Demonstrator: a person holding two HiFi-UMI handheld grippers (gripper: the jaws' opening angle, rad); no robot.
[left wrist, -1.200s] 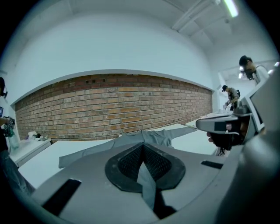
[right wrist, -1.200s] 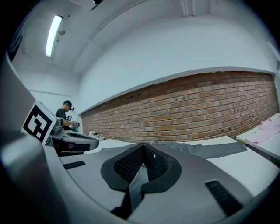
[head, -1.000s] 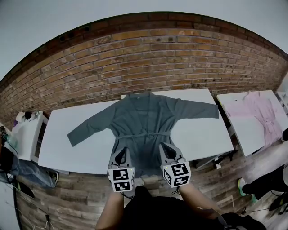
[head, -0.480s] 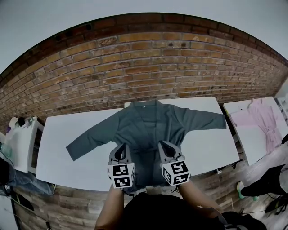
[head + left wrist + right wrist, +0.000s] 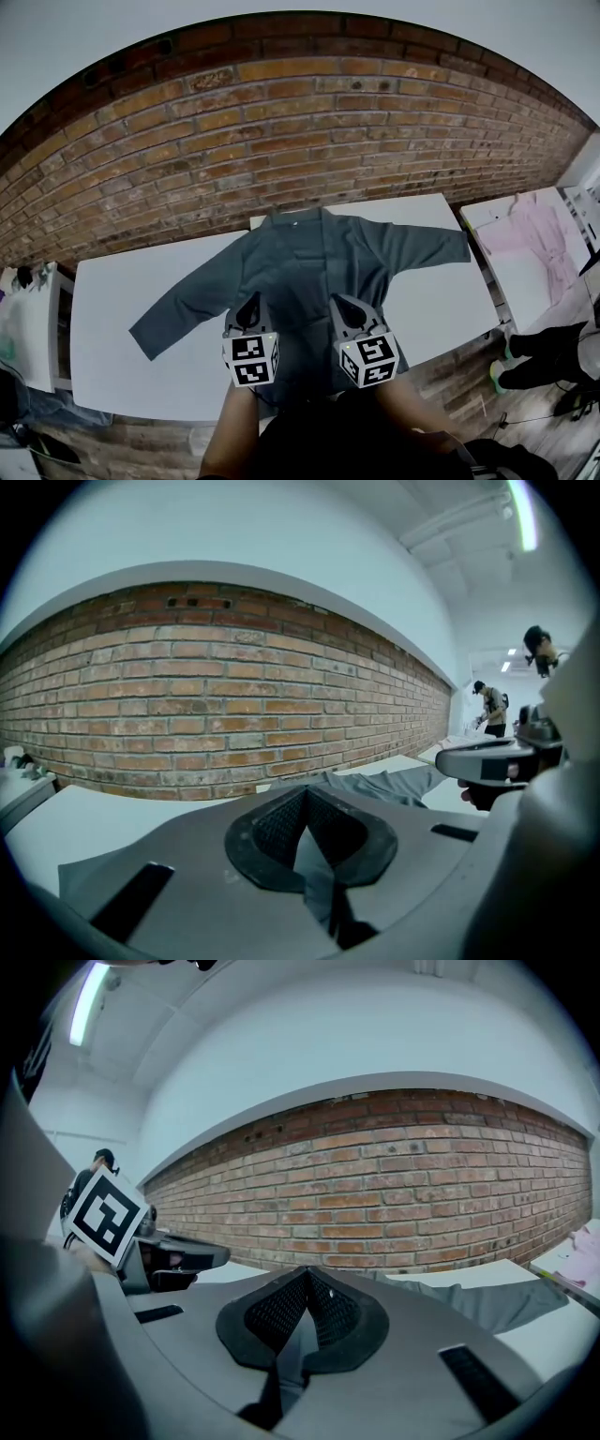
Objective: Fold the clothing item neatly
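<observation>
Grey robe — spread on white table, sleeves out left and right. Left gripper, right gripper: jaws pinched tight on its near hem. First fold seemingly begun — sleeves, body still unfolded.

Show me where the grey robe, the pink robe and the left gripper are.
grey robe (image 5: 309,251), head view, on its chest below the collar.
pink robe (image 5: 540,232), head view, on the middle of its body.
left gripper (image 5: 249,305), head view, at the tips of its jaws.
</observation>
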